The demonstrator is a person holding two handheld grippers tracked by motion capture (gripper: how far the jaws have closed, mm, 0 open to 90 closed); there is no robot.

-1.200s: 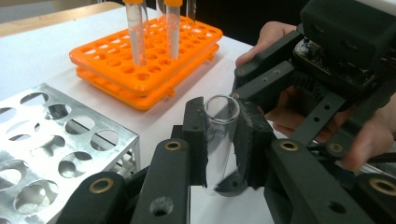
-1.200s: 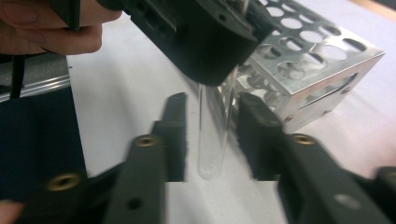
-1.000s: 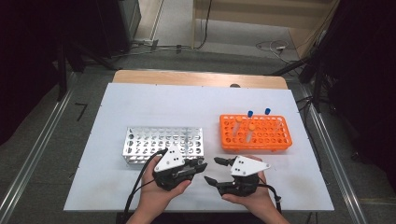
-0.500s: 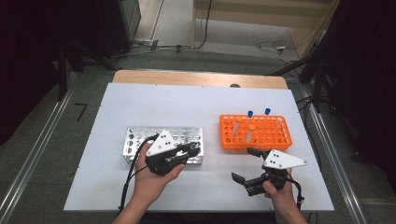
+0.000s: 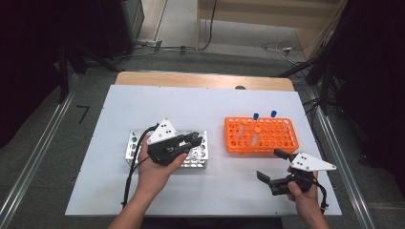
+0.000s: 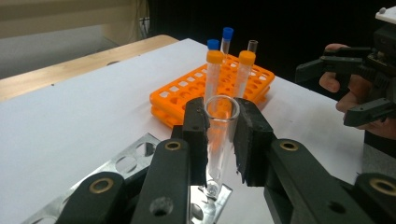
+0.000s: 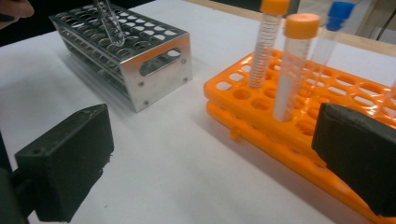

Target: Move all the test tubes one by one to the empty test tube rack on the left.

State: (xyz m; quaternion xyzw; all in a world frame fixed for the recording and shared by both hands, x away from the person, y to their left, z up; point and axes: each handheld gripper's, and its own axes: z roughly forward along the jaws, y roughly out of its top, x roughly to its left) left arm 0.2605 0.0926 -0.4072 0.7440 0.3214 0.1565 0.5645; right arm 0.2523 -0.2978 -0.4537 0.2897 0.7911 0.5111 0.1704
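White counter (image 5: 215, 107) fills the middle of the high view, dark floor around it. Left tongs (image 6: 223, 123) are clamped on a clear glass tube (image 6: 219, 140), held nearly upright with its open mouth up and its rounded end hanging just above the metal rack (image 5: 136, 150) at centre-left. The holes lie straight below, so the coming move looks like a short drop along the tube's long axis. Right tongs (image 5: 276, 167), at lower right, have just been opening and now gape with nothing between them, near the front edge of the orange rack (image 5: 286, 143); bare counter lies between the racks.
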